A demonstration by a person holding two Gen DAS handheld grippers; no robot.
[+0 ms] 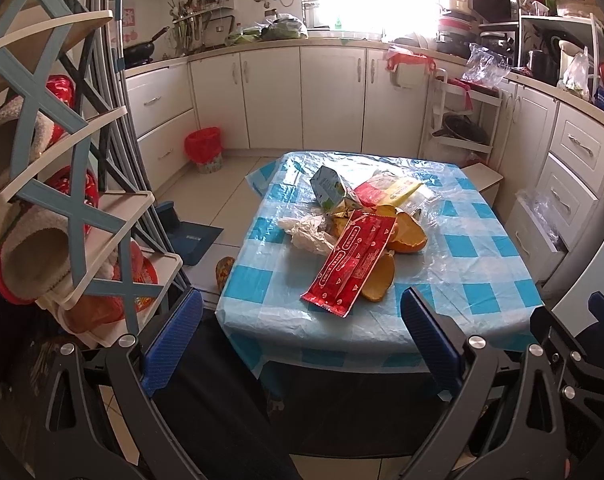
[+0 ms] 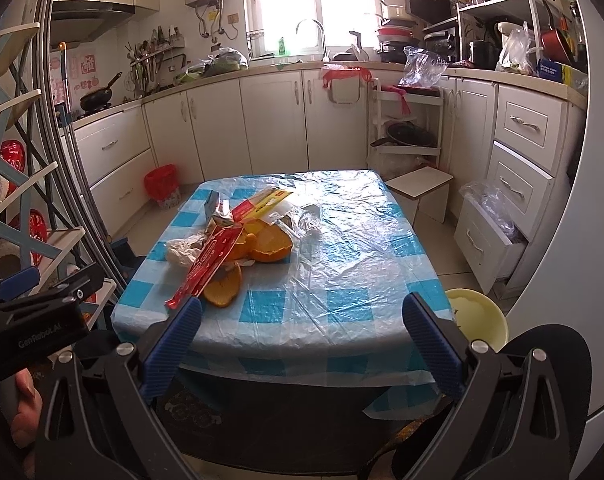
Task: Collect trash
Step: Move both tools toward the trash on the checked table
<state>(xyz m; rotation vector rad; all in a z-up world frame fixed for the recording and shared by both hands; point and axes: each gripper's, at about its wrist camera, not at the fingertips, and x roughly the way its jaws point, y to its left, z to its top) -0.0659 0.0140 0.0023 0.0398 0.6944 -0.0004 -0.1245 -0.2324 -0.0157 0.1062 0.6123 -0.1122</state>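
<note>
Both claws hang in the air short of the near edge of the table [image 1: 481, 264], each pointing forward over it, and neither touches anything. The left claw [image 1: 302, 340] has its blue pads spread wide apart with nothing between them. The right claw [image 2: 302, 340] is likewise spread wide and empty. In the right wrist view the left claw's black body shows at the lower left, level with the table edge, with the person's fingers [image 2: 24, 404] wrapped on its handle below.

The trash lies in one heap on the blue-and-white checked plastic cover, toward the left half of the table. A long red wrapper [image 1: 347, 264] lies on top, slanting toward the near edge. Orange peels [image 1: 411, 236] sit under and beside it. A crumpled white tissue [image 1: 309, 232] rests at the heap's left side. A bent green-and-grey carton [image 1: 331, 190] stands behind, with a red-and-yellow packet [image 1: 389, 192] just beside it.

On the floor at the far left stands a bin with a red bag [image 1: 204, 150]. A pale yellow basin [image 2: 477, 320] sits on the floor by the table's right near corner.
</note>
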